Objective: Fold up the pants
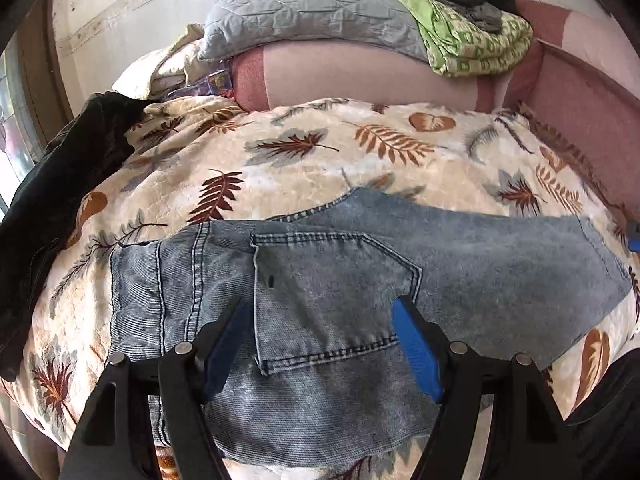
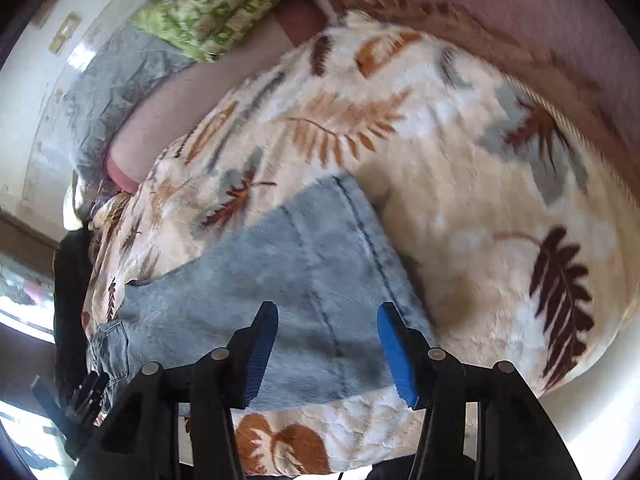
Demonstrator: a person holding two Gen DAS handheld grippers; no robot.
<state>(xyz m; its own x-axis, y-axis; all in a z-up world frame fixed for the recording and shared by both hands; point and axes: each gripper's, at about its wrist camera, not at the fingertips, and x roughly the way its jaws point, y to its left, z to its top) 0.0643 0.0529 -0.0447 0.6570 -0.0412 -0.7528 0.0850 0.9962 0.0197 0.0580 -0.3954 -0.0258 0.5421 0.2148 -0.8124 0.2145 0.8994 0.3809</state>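
Lying flat on the leaf-print blanket (image 1: 304, 168): one pair of light blue jeans (image 1: 320, 280), folded lengthwise, waistband to the left in my left-wrist view, back pocket (image 1: 332, 300) uppermost, leg running off to the right. Edges and room: the blanket lies bare beyond the far edge of the denim up to the pink cushion (image 1: 360, 76); a dark garment (image 1: 60, 208) crowds the blanket's left border; at the right a pink padded rail (image 1: 592, 96) closes the surface in. Left-wrist view only: grey quilted pillow (image 1: 304, 8) on the cushion, with a dark bundle topping the green patterned bedding (image 1: 480, 40) beside it. Right-wrist view only, and blurred: the leg's hem end (image 2: 344, 208), the wide stretch of open blanket to its right, and my left gripper's black frame low at the left edge of the picture. Right gripper's blue tip shows at the far right edge of the left-wrist view. Left gripper (image 1: 324, 312): jaws spread wide over the pocket, blue pads either side of it, nothing clamped between them; whether the tips touch the cloth I cannot tell. Right gripper (image 2: 328, 312): jaws parted about halfway above the leg near the hem, released, gripping nothing, denim visible through the gap.
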